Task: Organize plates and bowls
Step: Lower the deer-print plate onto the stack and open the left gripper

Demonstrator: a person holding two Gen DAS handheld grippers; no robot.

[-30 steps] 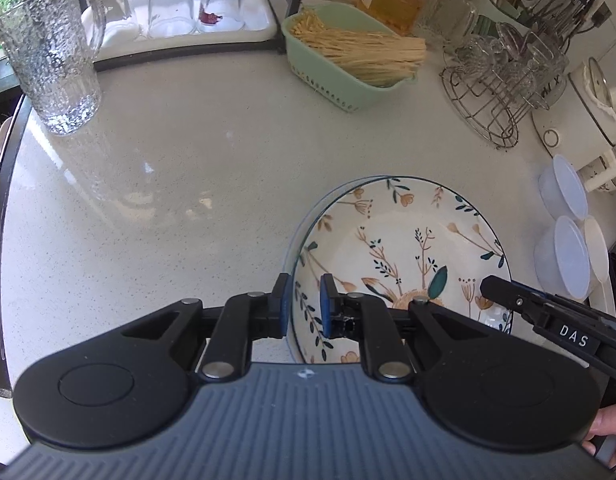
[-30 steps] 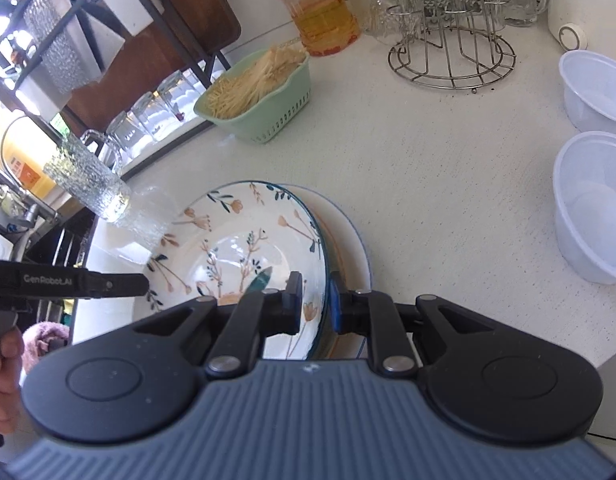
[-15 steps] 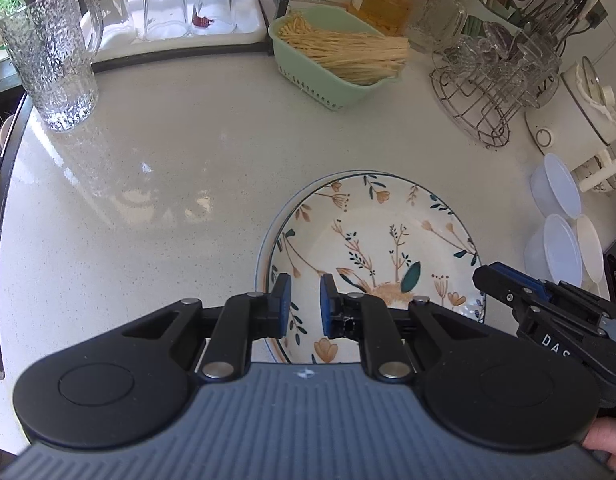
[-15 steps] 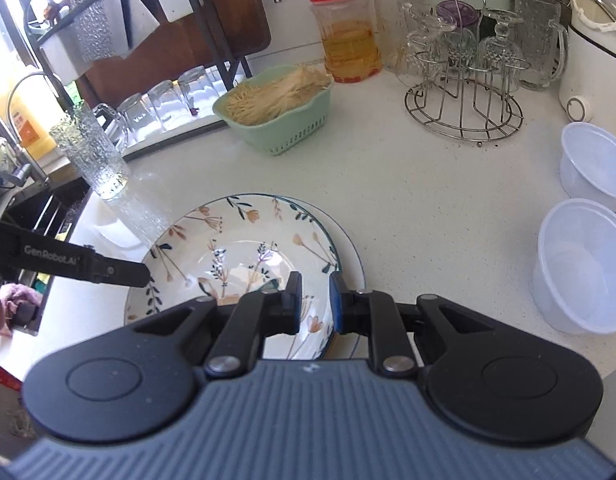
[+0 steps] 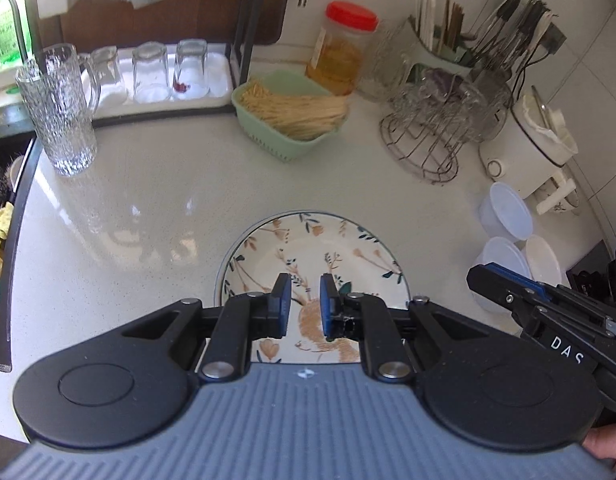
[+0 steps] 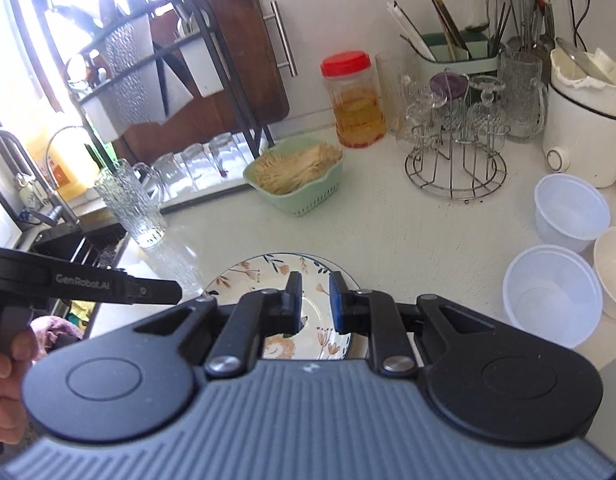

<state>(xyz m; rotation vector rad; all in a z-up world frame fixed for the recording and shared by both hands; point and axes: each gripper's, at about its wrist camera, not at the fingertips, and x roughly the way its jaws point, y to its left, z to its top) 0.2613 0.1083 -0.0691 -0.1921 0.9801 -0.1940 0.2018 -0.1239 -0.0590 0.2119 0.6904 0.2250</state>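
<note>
A floral plate (image 5: 327, 248) lies stacked on another plate on the white counter, seen in the right wrist view too (image 6: 264, 276). My left gripper (image 5: 302, 304) hovers above the plate's near edge, jaws slightly apart and empty. My right gripper (image 6: 313, 300) hovers over the plate's right side, jaws slightly apart and empty. Three white plastic bowls (image 6: 551, 292) (image 5: 505, 210) stand to the right of the plates.
A green basket of noodles (image 5: 292, 114), a wire glass rack (image 5: 431, 132), a red-lidded jar (image 5: 343, 48) and a white cooker (image 6: 587, 120) stand at the back. A glass pitcher (image 5: 60, 108) stands at the left by the sink (image 6: 80, 244).
Both grippers let go of the floral plate, which now lies flat on the lower plate. Both have lifted and pulled back from it, jaws slightly open.
</note>
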